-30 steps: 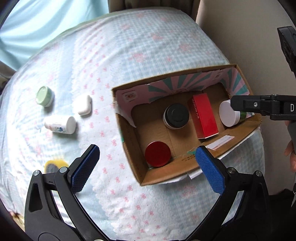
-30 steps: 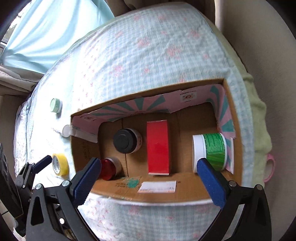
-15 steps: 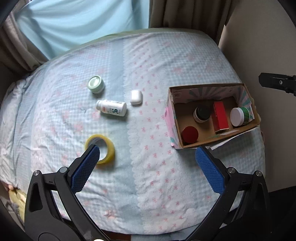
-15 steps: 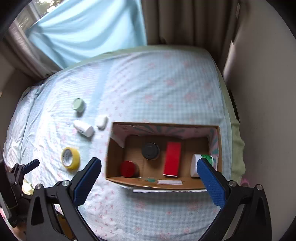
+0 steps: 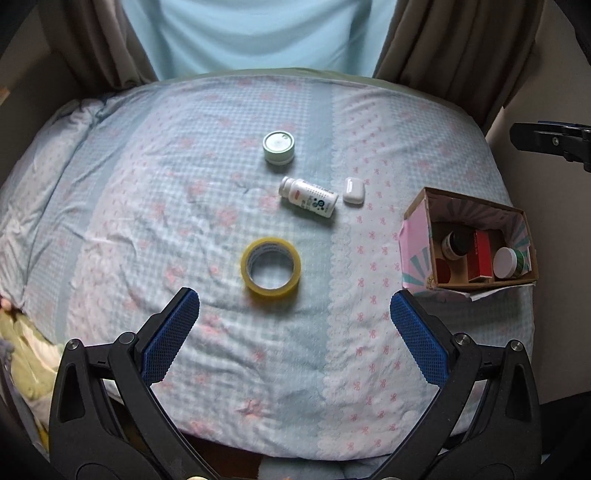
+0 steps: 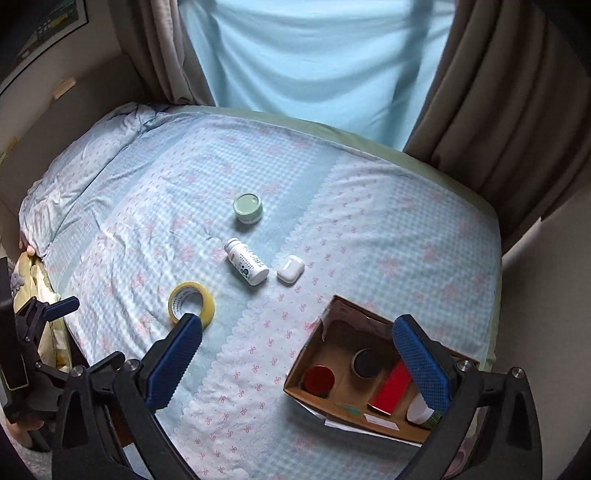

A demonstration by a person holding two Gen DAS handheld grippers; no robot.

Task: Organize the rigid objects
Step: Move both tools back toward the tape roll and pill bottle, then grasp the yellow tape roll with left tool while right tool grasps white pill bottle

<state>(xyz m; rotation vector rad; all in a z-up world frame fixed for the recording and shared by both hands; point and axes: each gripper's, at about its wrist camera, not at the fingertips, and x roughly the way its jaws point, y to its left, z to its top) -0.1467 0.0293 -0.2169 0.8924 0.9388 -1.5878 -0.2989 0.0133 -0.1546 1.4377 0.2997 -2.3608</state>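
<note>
A bed (image 5: 147,206) covered in a pale blue checked sheet with pink bows is filling both views, with a light blue curtain (image 5: 258,33) hanging behind it at 12 o'clock and brown drapes (image 5: 461,48) flanking that on either side. A beige wall (image 6: 55,110) is running along the bed at 10 o'clock in the right wrist view. Four loose things are lying on the sheet: a yellow tape roll (image 5: 270,267) is sitting flat near the middle, a white bottle (image 5: 308,196) is lying on its side at 1 o'clock from the roll, a white earbud case (image 5: 354,190) is resting just beside the bottle's base, and a green-lidded jar (image 5: 279,147) is standing upright at 12 o'clock from the bottle. A cardboard box (image 5: 417,236) is sitting at 3 o'clock near the bed's edge, holding a red-lidded jar (image 6: 319,381), a black-lidded jar (image 6: 366,363), a red carton (image 6: 391,386) and a white tub with a green label (image 5: 509,263). The left gripper (image 5: 294,322) is hovering above the bed at 6 o'clock of the tape roll, its blue-padded jaws spread wide and gripping nothing. The right gripper (image 6: 294,348) is hanging over the box's near side, its jaws likewise spread wide and empty.
</note>
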